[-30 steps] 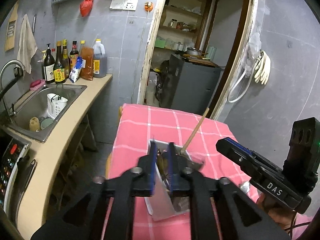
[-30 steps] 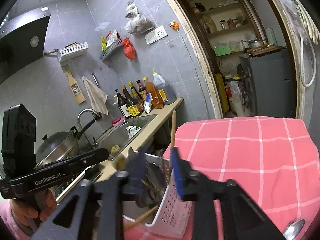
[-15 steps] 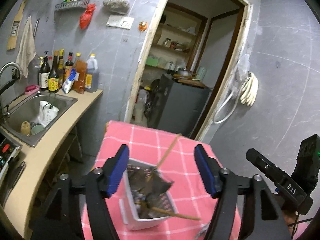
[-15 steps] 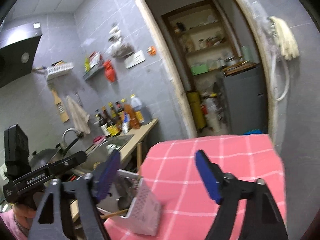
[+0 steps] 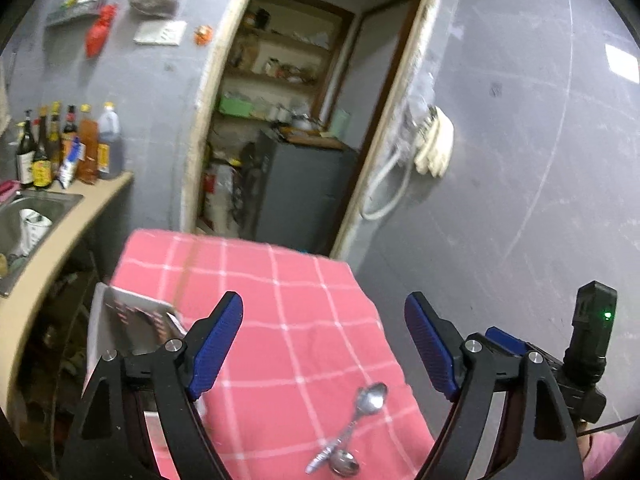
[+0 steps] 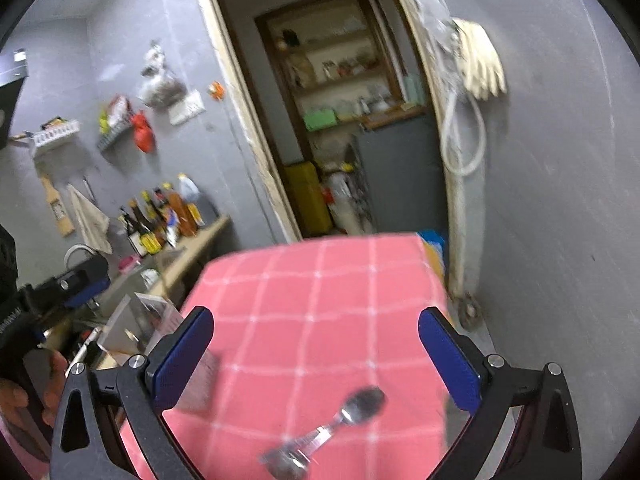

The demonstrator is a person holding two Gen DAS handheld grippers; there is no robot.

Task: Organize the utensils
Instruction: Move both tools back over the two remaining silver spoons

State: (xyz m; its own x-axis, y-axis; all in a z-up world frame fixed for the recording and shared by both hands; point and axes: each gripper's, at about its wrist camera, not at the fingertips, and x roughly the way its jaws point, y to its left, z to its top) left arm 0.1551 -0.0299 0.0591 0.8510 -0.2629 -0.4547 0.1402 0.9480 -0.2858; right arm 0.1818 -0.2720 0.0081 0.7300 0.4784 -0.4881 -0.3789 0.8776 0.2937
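A white perforated utensil basket (image 5: 120,320) stands at the left edge of the table with the pink checked cloth (image 5: 280,300); it also shows in the right wrist view (image 6: 136,320). Two metal spoons (image 5: 356,420) lie crossed on the cloth near the front right, blurred in the right wrist view (image 6: 344,416). My left gripper (image 5: 324,344) is open and empty above the cloth, right of the basket. My right gripper (image 6: 316,356) is open and empty above the spoons; its body shows at the right of the left wrist view (image 5: 560,368).
A counter with a steel sink (image 5: 28,220) and several sauce bottles (image 5: 68,148) runs along the left wall. A doorway (image 5: 296,120) behind the table leads to a pantry with a grey cabinet. Rubber gloves (image 5: 434,148) hang on the right wall.
Both grippers opened wide, let go of the basket, drew back and swung right. The basket now stands at the left and the spoons have come into view.
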